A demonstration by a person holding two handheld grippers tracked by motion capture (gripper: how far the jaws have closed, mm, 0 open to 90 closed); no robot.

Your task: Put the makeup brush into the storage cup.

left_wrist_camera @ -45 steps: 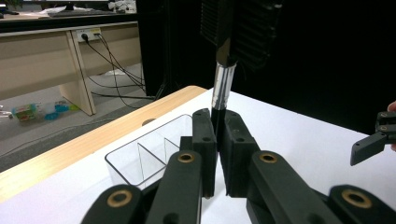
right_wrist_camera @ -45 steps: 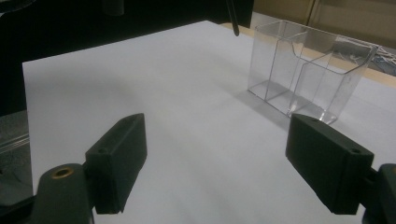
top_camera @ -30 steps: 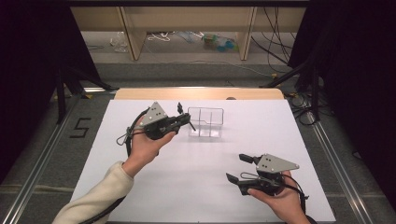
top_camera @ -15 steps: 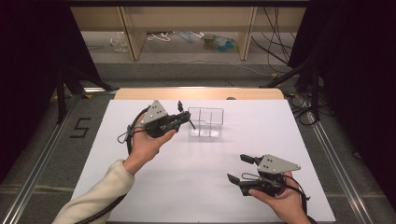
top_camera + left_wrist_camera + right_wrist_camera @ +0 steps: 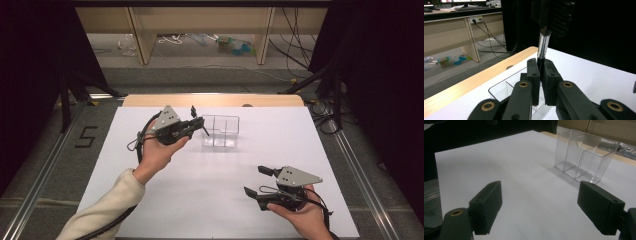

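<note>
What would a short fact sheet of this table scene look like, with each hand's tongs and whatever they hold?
Left tongs: shut on a thin black and silver pen, held up beside the clear box
Right tongs: open, holding nothing, near the table's front right
Clear box: transparent plastic, divided into compartments, standing on the white table
Box contents: nothing seen inside
Pen and box: pen sits above the box's near edge in the left gripper view; contact cannot be told

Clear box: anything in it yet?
Empty. The clear box shows bare compartments; the pen, clamped in the left tongs, stands above it.
</note>
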